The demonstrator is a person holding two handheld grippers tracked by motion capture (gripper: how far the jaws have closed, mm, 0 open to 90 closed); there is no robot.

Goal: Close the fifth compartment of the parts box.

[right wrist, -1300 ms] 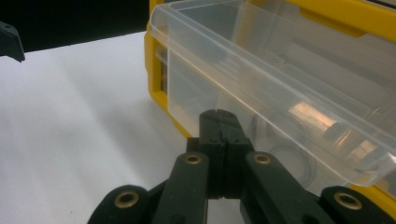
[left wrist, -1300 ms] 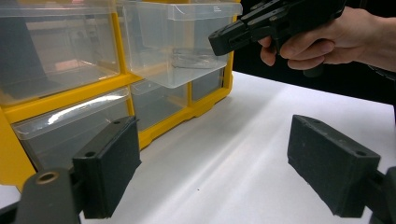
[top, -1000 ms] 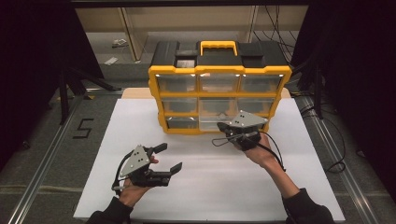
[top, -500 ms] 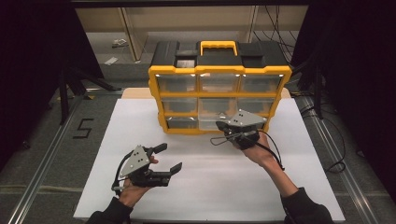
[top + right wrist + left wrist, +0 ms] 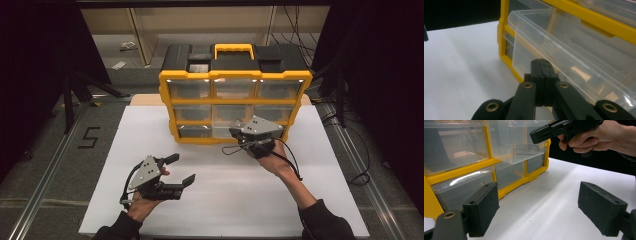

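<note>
Left gripper [image 5: 181, 170] fingers apart, right gripper [image 5: 234, 133] together

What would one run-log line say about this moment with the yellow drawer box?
left gripper: open, holding nothing, above white sheet | right gripper: shut, tips at pulled-out clear drawer | organizer: upright, bottom-row drawer partly out

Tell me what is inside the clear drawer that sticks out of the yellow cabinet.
The pulled-out drawer looks empty through its clear walls. The shut right gripper covers its lower front, so that part stays unseen.

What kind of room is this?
Probably a lab or workshop: a yellow drawer organizer stands on a white table, dark curtains hang around it, and cables trail across the floor.
</note>
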